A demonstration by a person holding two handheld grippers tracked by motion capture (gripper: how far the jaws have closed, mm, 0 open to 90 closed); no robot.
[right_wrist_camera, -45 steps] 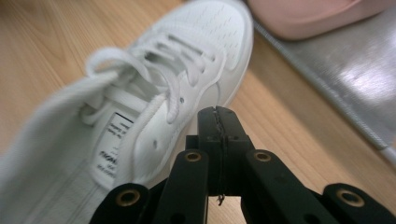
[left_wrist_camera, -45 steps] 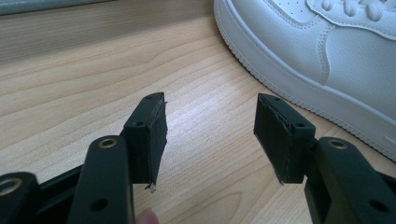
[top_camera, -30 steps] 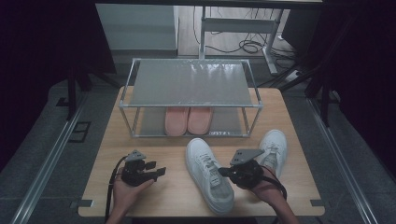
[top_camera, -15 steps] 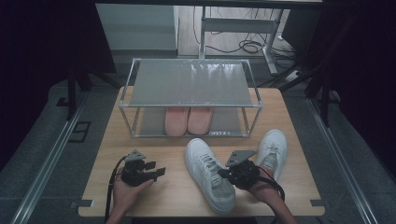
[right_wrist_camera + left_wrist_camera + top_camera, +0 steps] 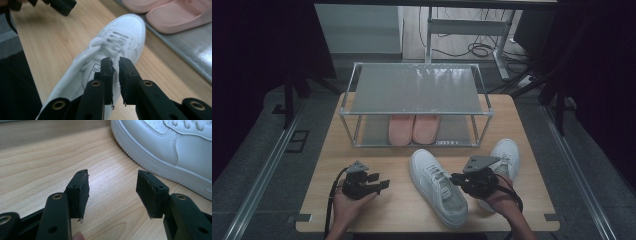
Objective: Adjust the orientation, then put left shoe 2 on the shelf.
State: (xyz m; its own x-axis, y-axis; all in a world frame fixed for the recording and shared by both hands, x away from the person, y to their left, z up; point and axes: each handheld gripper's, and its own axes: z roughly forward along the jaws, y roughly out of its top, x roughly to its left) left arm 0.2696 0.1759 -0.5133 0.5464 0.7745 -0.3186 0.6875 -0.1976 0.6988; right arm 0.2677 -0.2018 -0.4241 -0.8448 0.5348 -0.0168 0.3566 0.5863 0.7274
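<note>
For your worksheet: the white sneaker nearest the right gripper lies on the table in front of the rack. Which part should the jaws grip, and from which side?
Grip the padded collar wall of the white sneaker at its heel opening, coming from above. The shoe sits upright, opening upward, so that thin edge probably fits between the jaws of the right gripper, now only slightly apart and just opening, nothing between them.

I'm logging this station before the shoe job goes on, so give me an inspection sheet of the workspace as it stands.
Surface: wooden table, no marks seen.
Job's things: near white sneaker lies on the table at mid-front; second white sneaker lies right of it, partly behind the right hand.
Clutter: nothing seen.
Rack: metal shoe rack at the back, pink slippers on its lower shelf.
Grippers: left gripper open over bare wood; right gripper over the near sneaker's collar, its jaws just opening to a narrow gap with nothing between them.
Cables: black cable loops from the left gripper.
Surroundings: dark curtains, floor cables behind.
</note>
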